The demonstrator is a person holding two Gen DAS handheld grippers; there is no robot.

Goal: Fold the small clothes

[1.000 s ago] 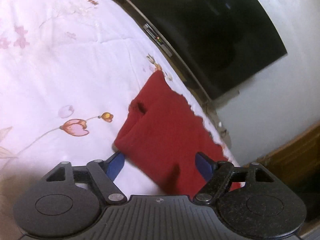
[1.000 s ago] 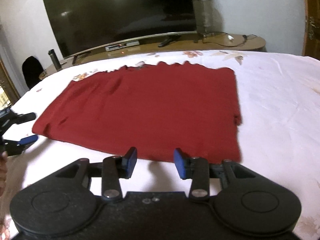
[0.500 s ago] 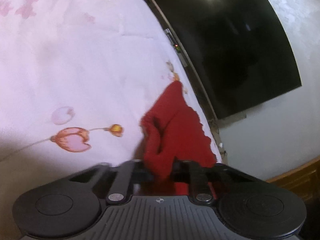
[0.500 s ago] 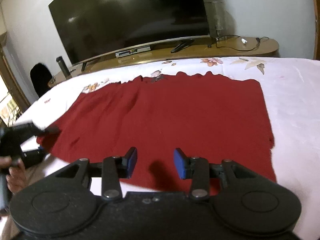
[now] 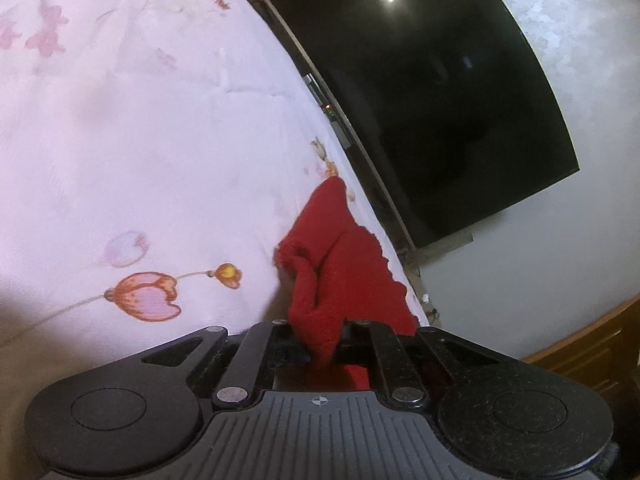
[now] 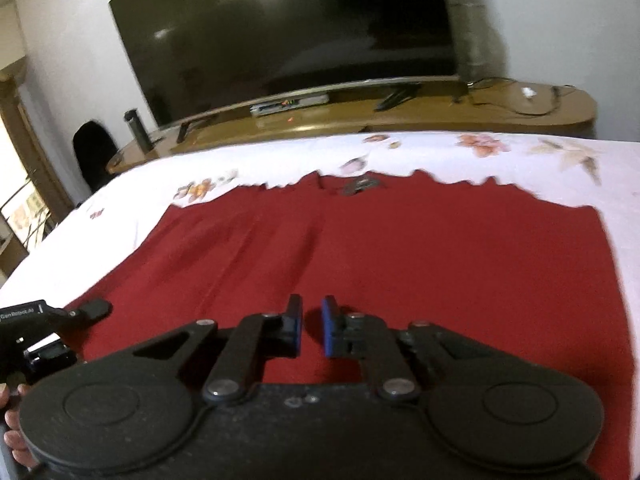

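Note:
A dark red garment point(image 6: 380, 256) lies spread flat on the white flowered bedsheet point(image 6: 560, 168). My left gripper point(image 5: 322, 340) is shut on the garment's near left corner, and the cloth point(image 5: 336, 264) bunches up between its fingers. In the right wrist view the left gripper point(image 6: 60, 320) shows at that left corner. My right gripper point(image 6: 310, 330) hovers over the garment's near edge, its blue pads point(image 6: 329, 330) close together with a narrow gap. I cannot see any cloth between them.
A large dark TV point(image 6: 288, 36) stands on a long wooden cabinet point(image 6: 400, 116) beyond the bed's far edge, with a set-top box point(image 6: 290, 104) and cables on it. A black chair point(image 6: 94, 156) stands at far left. The bedsheet point(image 5: 120, 140) stretches left of the garment.
My left gripper closed on the garment's corner and bunched it up. My right gripper moved forward over the garment's near edge and its fingers narrowed from wide open to nearly shut.

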